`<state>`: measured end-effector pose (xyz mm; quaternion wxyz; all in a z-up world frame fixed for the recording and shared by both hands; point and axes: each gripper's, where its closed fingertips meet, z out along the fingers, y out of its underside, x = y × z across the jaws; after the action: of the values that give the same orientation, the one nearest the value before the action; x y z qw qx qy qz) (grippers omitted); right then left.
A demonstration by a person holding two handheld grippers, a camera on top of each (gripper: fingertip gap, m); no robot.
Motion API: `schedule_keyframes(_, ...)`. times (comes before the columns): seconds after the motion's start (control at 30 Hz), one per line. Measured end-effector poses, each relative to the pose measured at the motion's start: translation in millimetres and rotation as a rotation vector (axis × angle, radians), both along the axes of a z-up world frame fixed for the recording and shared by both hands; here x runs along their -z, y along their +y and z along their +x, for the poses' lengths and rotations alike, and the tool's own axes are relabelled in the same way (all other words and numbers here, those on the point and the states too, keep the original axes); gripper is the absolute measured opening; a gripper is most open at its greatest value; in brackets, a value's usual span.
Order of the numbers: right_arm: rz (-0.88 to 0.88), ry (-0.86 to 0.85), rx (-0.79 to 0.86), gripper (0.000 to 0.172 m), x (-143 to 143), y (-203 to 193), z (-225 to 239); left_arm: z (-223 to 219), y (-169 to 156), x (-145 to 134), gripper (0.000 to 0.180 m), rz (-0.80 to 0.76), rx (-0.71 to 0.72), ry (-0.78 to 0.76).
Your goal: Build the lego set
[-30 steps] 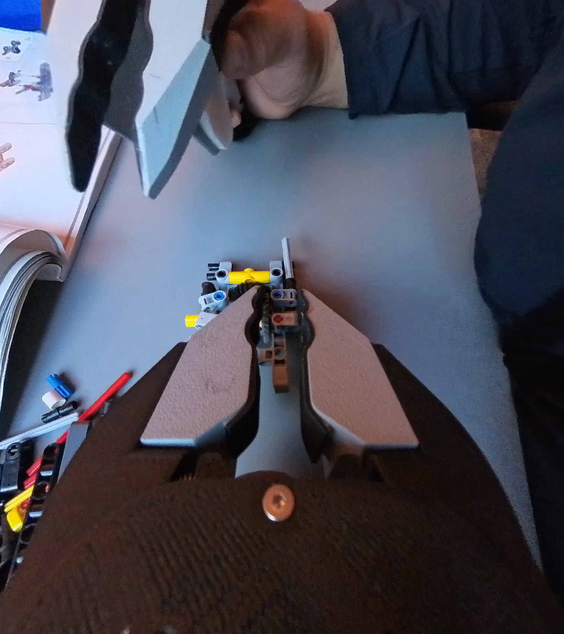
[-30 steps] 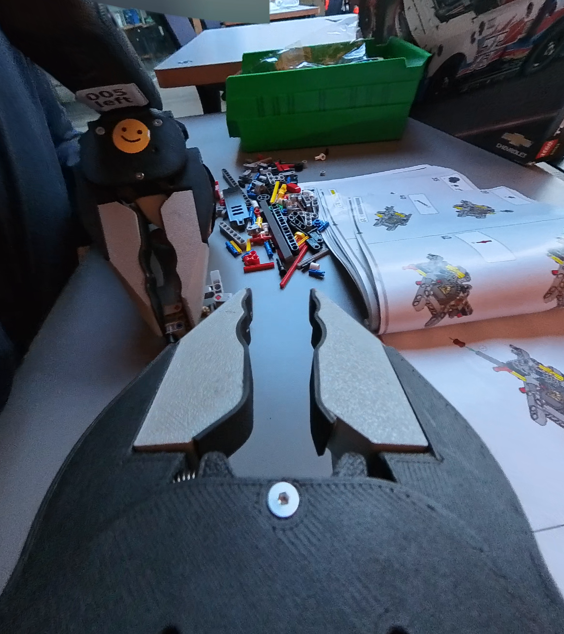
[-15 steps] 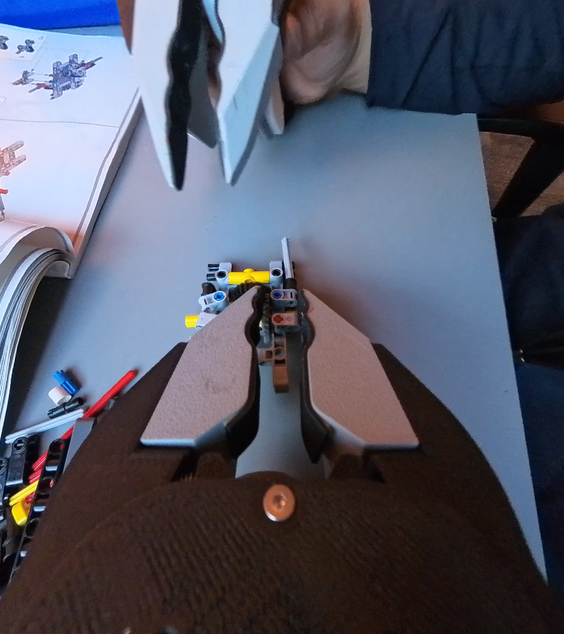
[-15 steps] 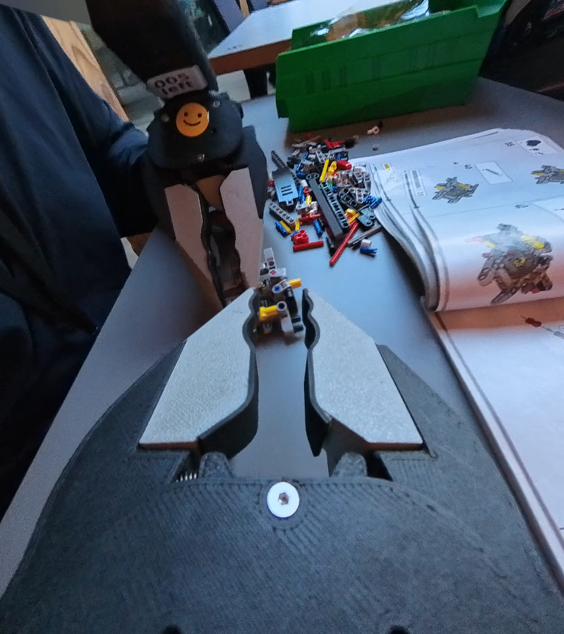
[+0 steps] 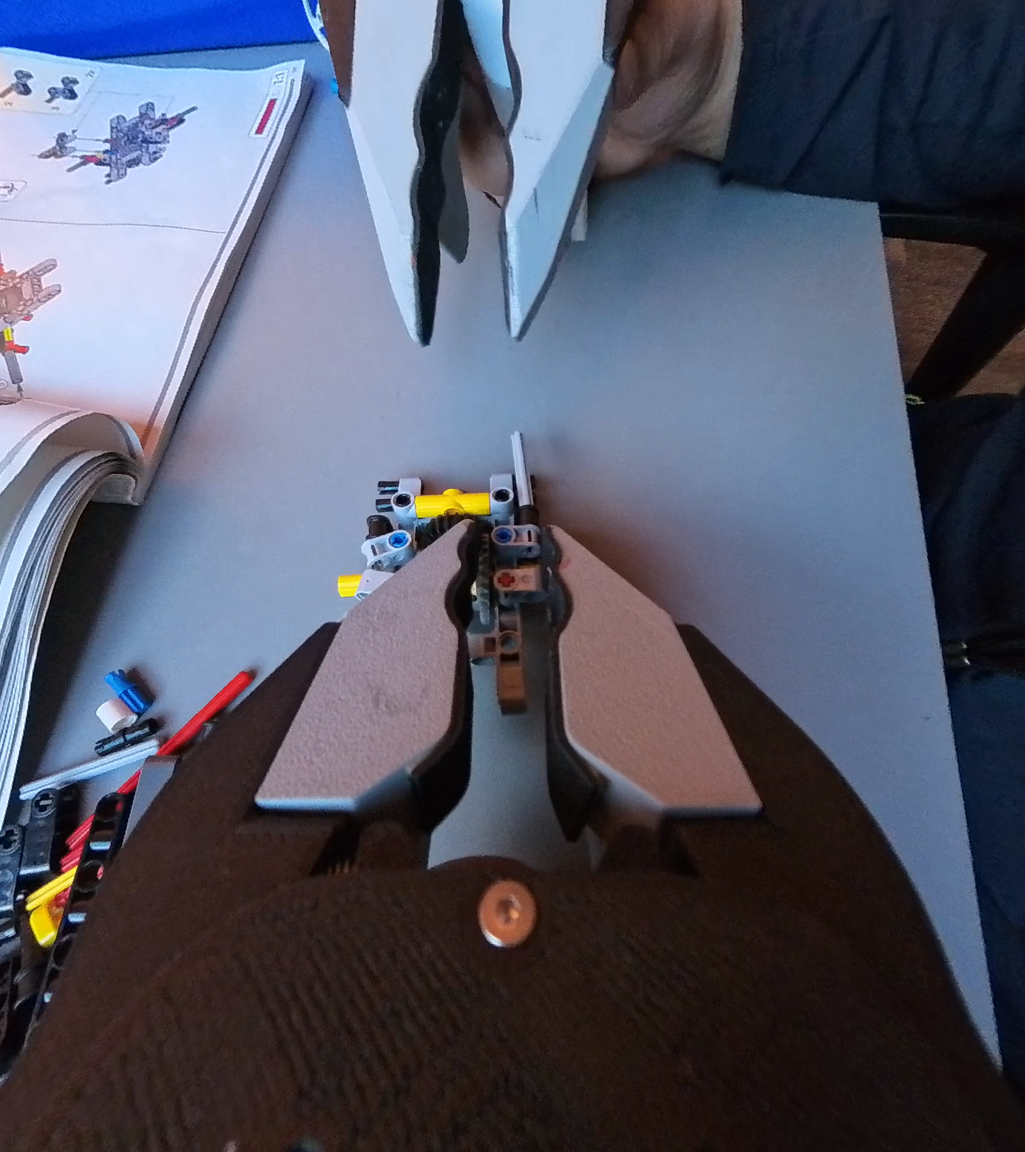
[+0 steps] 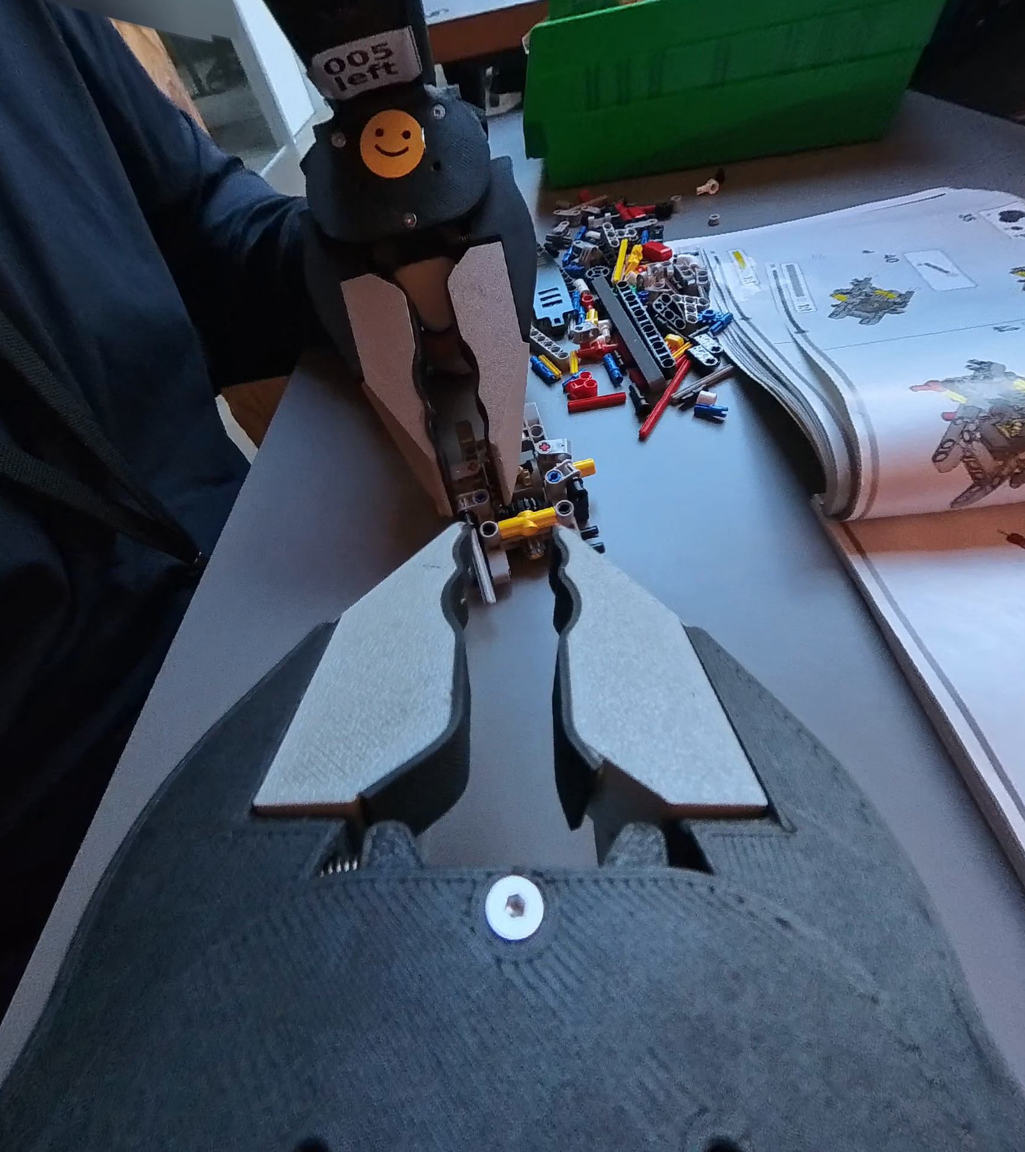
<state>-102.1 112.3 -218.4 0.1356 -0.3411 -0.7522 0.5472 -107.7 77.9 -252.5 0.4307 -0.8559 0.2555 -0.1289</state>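
Brick assembly (image 5: 453, 530) clamped in left gripper (image 5: 510, 548) near tabletop (image 5: 746, 436) edge; right gripper (image 6: 513, 548), part-open, straddles its grey axle end without pressing; booklet (image 5: 61, 249) alongside

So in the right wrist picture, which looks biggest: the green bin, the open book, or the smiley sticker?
1. Open book, though it runs off the edge and lies nearer the camera.
2. Green bin, farther back and cut off, so its true rank against the book is unsure.
3. Smiley sticker, clearly smallest.

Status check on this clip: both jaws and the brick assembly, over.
Left gripper clamped on small brick assembly on grey table. Right gripper open, just short of it, holding nothing. Loose parts pile and open manual off to the side.
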Motion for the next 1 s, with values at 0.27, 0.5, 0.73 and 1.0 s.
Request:
schedule_keyframes(0.27, 0.027, -0.019, -0.026, 0.018, 5, -3, 1, 0, 0, 0, 0.017, -0.001, -0.003, -0.001)
schedule_keyframes(0.5, 0.018, -0.025, -0.041, 0.02, 5, -4, 2, 0, 0, 0, 0.017, -0.001, -0.003, -0.002)
schedule_keyframes(0.73, 0.049, -0.034, -0.065, 0.021, 9, -7, 5, 0, 0, 0, 0.017, 0.0, -0.006, -0.001)
schedule_keyframes(1.0, 0.094, -0.051, -0.077, 0.016, 15, -8, 9, -2, 1, 0, 0.018, -0.004, -0.02, -0.009)
